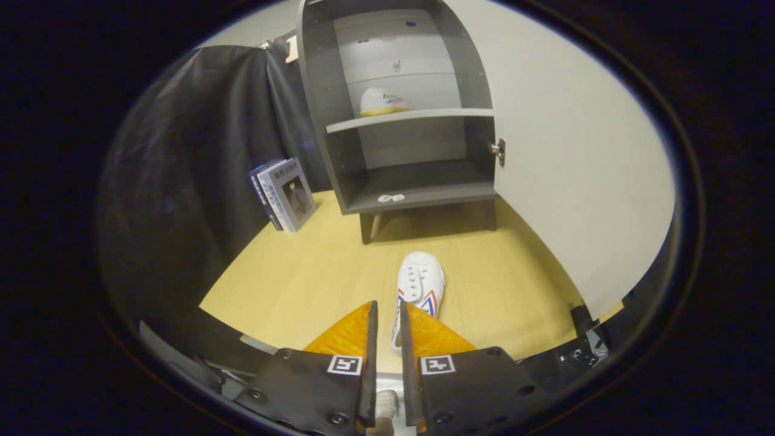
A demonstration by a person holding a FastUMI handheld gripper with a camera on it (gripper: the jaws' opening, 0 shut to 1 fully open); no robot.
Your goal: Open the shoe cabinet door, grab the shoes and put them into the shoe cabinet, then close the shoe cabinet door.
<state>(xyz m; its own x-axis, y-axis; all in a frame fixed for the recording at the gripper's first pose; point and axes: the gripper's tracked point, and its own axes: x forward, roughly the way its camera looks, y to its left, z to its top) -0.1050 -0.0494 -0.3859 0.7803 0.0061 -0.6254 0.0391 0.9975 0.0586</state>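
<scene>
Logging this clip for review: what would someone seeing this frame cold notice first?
The grey shoe cabinet stands wide open, its white door swung out, with one white shoe already on the upper shelf. A second white shoe lies on the wooden floor in front of the cabinet, its heel end between the nearly closed fingers of the gripper. Some books lean left of the cabinet.
</scene>
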